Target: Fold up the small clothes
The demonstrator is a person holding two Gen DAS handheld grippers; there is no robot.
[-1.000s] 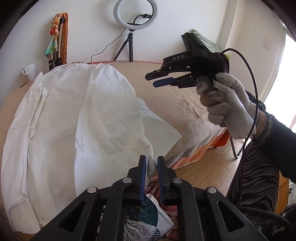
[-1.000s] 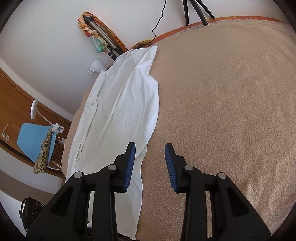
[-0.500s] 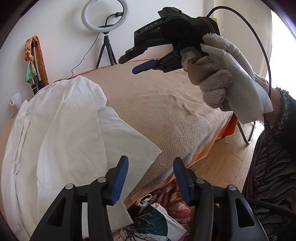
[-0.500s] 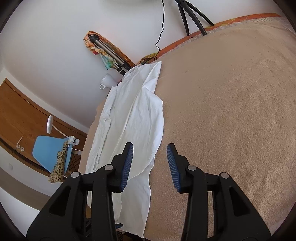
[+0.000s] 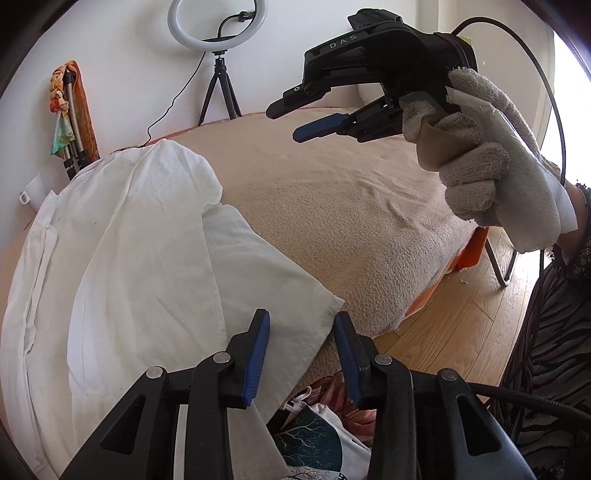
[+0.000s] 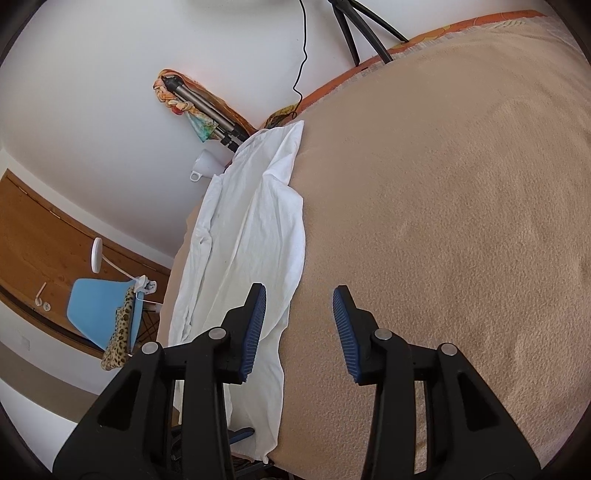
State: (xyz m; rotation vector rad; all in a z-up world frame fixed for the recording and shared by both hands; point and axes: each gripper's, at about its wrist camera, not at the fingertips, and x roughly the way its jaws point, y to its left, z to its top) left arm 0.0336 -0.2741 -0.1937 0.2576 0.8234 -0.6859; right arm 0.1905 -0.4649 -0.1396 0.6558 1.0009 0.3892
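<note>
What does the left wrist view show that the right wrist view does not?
Only the left wrist view: the ring light, the gloved hand holding the right gripper above the bed, and the wood floor.

Only the right wrist view: the blue chair with a leopard-print cloth.

Both: the white shirt on the beige blanket, and the white cup.

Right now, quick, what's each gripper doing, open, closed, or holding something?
Left gripper: jaws closing around the white shirt's corner, pads not yet pressing it.
Right gripper: open, empty, above the beige blanket.
</note>
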